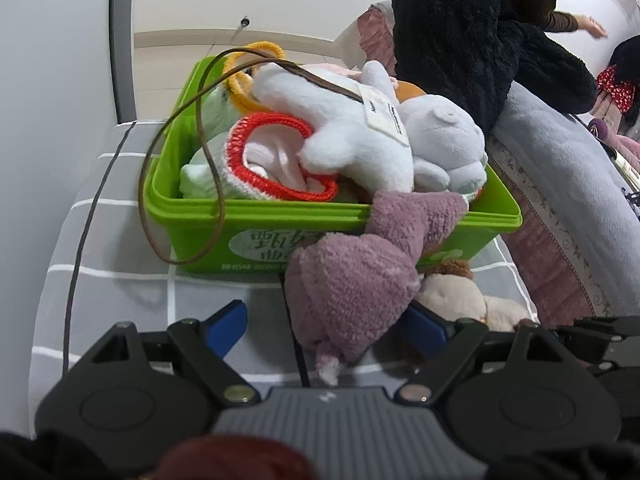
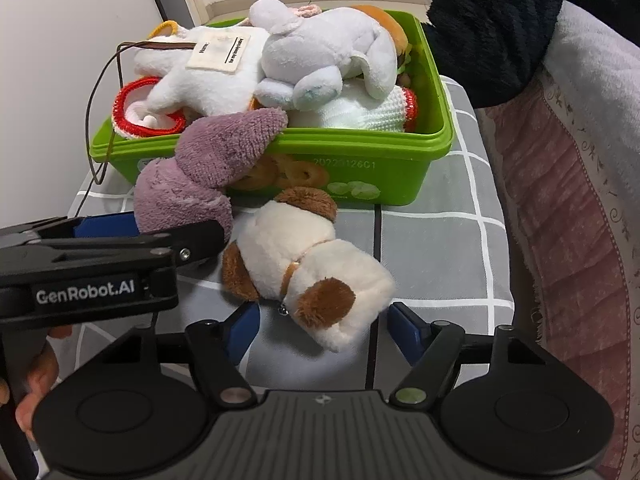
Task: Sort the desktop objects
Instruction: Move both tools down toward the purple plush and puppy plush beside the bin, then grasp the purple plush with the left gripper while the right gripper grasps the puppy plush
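Note:
A green plastic bin (image 1: 256, 216) (image 2: 400, 148) stands on a grey checked cloth, piled with white plush toys (image 1: 352, 136) (image 2: 224, 76) and red-trimmed knit pieces (image 1: 272, 160). A purple plush (image 1: 356, 276) (image 2: 212, 160) hangs over the bin's front rim, its lower end between the jaws of my open left gripper (image 1: 328, 328), whose blue pads stand apart from it. A white and brown plush dog (image 2: 304, 268) (image 1: 460, 296) lies on the cloth before the bin. My right gripper (image 2: 324, 328) is open with the dog's head between its fingers.
A brown cord (image 1: 180, 184) loops out of the bin over its left side. A pink and grey bedspread (image 2: 580, 200) rises at the right. A person in a black fleece (image 1: 480, 40) leans beside the bin. A white wall (image 1: 60, 80) is at the left.

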Demonstrator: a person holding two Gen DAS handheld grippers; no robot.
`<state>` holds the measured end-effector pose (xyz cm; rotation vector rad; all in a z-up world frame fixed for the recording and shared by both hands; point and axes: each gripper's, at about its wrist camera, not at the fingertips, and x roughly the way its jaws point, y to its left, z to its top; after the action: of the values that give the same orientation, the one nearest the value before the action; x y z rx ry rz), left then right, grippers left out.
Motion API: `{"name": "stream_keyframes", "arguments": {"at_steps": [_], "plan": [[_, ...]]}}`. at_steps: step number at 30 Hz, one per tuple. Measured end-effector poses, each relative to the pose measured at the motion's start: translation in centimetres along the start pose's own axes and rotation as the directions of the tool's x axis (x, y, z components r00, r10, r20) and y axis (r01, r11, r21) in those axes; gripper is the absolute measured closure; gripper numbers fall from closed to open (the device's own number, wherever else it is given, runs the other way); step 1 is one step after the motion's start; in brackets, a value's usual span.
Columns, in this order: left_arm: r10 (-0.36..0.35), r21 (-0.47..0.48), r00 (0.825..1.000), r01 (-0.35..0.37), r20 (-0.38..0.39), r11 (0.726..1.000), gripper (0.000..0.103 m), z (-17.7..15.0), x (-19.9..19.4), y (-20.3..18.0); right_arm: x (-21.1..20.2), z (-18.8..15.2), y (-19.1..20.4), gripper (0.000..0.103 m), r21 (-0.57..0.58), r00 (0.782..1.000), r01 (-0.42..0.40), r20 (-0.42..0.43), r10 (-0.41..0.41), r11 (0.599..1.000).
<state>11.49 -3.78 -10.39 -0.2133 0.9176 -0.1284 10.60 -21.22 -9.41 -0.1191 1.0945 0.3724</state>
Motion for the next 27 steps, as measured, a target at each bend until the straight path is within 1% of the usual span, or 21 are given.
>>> {"name": "stream_keyframes", "arguments": {"at_steps": [6,10,12,14,18,19,21,22,25,27], "plan": [[-0.017,-0.017,1.000,0.017,-0.003,1.000,0.018,0.1,0.4,0.2,-0.1,-0.4,0.1,0.032,-0.006,1.000,0.011,0.004,-0.011,1.000],[-0.021,-0.020,1.000,0.020,-0.007,1.000,0.020,0.2,0.6,0.2,-0.2,-1.2,0.4,0.032,-0.014,1.000,0.020,0.006,-0.020,1.000],[-0.026,-0.022,1.000,0.026,-0.009,0.999,0.026,0.2,0.6,0.1,-0.3,-1.4,0.4,0.032,-0.014,1.000,0.021,0.006,-0.021,1.000],[-0.033,-0.024,0.999,0.033,-0.011,0.999,0.029,0.2,0.5,0.1,-0.2,-0.8,1.0,0.032,-0.013,1.000,0.020,0.007,-0.020,1.000],[-0.034,-0.026,0.999,0.033,-0.016,0.999,0.032,0.3,0.6,0.1,-0.4,-0.5,0.5,0.032,-0.008,1.000,0.019,0.007,-0.019,1.000],[-0.039,-0.033,0.999,0.038,-0.019,0.999,0.034,0.3,0.6,0.1,-0.9,-0.1,0.5,0.033,-0.007,1.000,0.019,0.007,-0.019,1.000],[-0.060,-0.045,0.998,0.059,-0.026,0.997,0.045,0.4,0.5,0.1,-0.9,0.0,0.4,0.033,-0.007,1.000,0.022,0.008,-0.022,1.000],[-0.062,-0.046,0.998,0.061,-0.029,0.997,0.046,0.4,0.3,0.1,-1.0,-0.2,0.4,0.035,-0.009,1.000,0.025,0.008,-0.025,1.000],[-0.033,-0.031,0.999,0.032,-0.032,0.999,0.050,0.4,-0.2,0.1,-1.1,-0.3,0.0,0.042,-0.020,0.999,0.042,0.010,-0.042,0.999],[-0.029,-0.042,0.999,0.028,-0.035,0.999,0.051,0.4,-0.5,0.3,-1.4,-0.5,-0.1,0.046,-0.024,0.999,0.042,0.012,-0.041,0.999]]}}
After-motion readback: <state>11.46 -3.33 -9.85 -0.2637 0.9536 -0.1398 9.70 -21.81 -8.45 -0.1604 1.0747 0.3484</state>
